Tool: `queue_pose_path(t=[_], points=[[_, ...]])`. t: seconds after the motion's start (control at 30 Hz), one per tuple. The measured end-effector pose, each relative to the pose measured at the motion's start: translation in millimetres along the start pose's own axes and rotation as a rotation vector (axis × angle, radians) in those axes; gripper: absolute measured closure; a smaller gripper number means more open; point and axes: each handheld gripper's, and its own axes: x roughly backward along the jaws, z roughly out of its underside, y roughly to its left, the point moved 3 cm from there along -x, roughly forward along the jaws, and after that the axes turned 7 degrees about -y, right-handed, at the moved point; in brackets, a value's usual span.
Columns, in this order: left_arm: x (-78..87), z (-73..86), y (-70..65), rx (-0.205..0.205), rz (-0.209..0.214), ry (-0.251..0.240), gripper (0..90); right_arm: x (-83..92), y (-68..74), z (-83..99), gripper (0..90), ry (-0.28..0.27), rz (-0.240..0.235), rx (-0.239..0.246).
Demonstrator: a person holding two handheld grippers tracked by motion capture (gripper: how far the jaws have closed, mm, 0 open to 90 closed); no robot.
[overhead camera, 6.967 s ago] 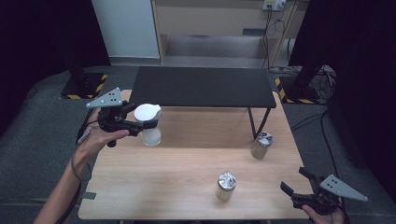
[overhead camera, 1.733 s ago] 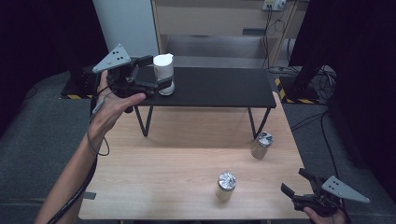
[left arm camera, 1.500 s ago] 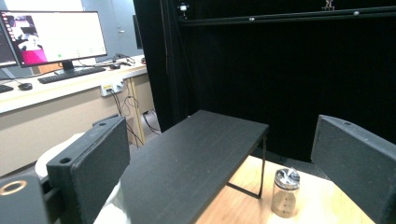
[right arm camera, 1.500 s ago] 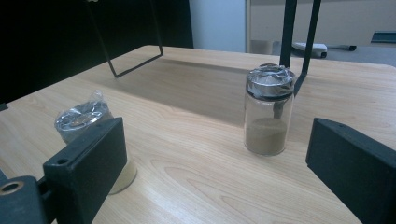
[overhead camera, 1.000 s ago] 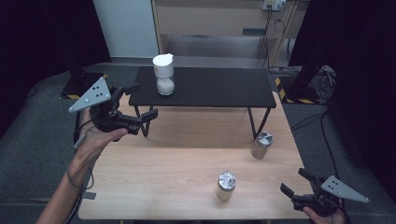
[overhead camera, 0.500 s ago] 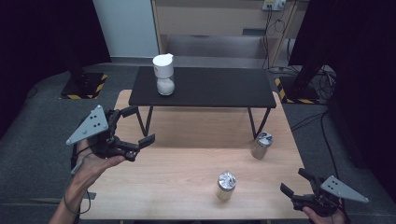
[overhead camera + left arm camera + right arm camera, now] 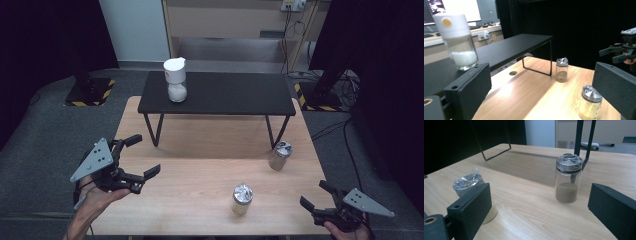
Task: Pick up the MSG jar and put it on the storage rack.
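High view: white-lidded jar (image 7: 175, 79) far beyond left tongs (image 7: 141, 157)

My left hand-held gripper (image 7: 141, 159) hangs open off the surface's (image 7: 200, 145) left edge; the white-capped jar (image 7: 175, 79) stands upright on the black shelf (image 7: 235, 93).

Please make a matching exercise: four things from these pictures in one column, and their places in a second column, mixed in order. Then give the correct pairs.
Things:
1. white-capped jar
2. jar of brown powder
3. jar of pale powder
4. left gripper

Places:
A. near the front edge of the wooden table
B. on the wood beside the right leg of the black shelf
C. on the black shelf, at its left end
D. open, above the wooden table's left edge

Pairs: 1-C, 2-B, 3-A, 4-D
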Motion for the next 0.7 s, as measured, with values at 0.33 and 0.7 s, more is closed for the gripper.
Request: queue_pose_path(t=[0.33,0.7], points=[[15.9,35.9,-1.5,0.075,-0.032,0.014,1.4,0.3,0.8,-0.4,5.6,0.001,0.0,0.003],[23.6,61.2,-1.5,0.091,-0.08,0.082,1.8,0.4,0.9,-0.4,5.6,0.001,-0.001,0.005]])
